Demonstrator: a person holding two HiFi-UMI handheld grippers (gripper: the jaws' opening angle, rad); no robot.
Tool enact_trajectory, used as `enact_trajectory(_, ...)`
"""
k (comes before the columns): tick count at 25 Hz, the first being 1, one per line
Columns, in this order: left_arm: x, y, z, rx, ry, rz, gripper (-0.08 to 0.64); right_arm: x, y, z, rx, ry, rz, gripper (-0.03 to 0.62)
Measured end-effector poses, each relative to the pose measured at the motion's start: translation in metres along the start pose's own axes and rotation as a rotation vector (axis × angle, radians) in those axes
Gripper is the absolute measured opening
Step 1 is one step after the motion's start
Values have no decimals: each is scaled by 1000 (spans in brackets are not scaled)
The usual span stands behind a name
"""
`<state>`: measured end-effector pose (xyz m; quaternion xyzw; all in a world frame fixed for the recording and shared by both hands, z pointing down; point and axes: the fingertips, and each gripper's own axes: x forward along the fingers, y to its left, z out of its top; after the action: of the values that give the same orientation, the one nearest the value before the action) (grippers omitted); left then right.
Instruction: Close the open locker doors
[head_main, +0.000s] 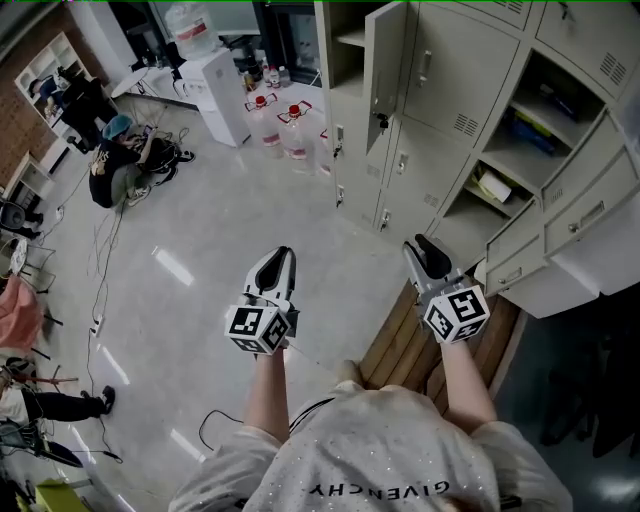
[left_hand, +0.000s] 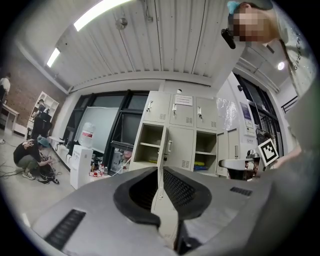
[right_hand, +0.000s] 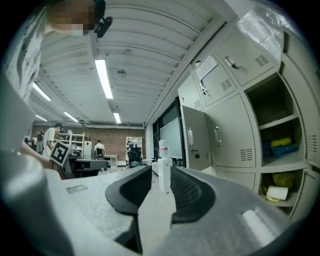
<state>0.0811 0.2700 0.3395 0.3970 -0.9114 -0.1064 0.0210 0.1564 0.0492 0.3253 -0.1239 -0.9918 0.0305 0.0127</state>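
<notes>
A bank of beige lockers (head_main: 440, 110) fills the upper right of the head view. One tall door (head_main: 385, 60) stands open toward me. It shows edge-on in the left gripper view (left_hand: 163, 150) and as a swung-out panel in the right gripper view (right_hand: 196, 137). Further right, lower doors (head_main: 585, 205) hang open beside compartments with items on their shelves (head_main: 490, 185). My left gripper (head_main: 283, 254) (left_hand: 161, 170) points level at the lockers, jaws a thin slit apart, empty. My right gripper (head_main: 420, 245) (right_hand: 160, 170) is open wider, with nothing between its pads.
A wooden bench (head_main: 400, 345) lies under my right arm, in front of the lockers. A white water dispenser (head_main: 222, 95) and large water bottles (head_main: 280, 125) stand at the locker row's far end. A person crouches at the left (head_main: 115, 160), with cables on the floor.
</notes>
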Motion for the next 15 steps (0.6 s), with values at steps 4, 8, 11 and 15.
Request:
enact_trajectory(4,6,17,-1,0,-7,11,31,24,-13,-1,10,-5,-13,134)
enact_trajectory(8,5,30,-9,-8,20,26,31,43,-28,-2,43,-13,-31,169)
enact_trajectory(11,5,44,-14,-18,23,46,31,64,-33,-4,36,-13,-22,181)
enact_trajectory(15,20,63,-22,-24,21,53,31,99,-44,-4,7,-31,-12,183)
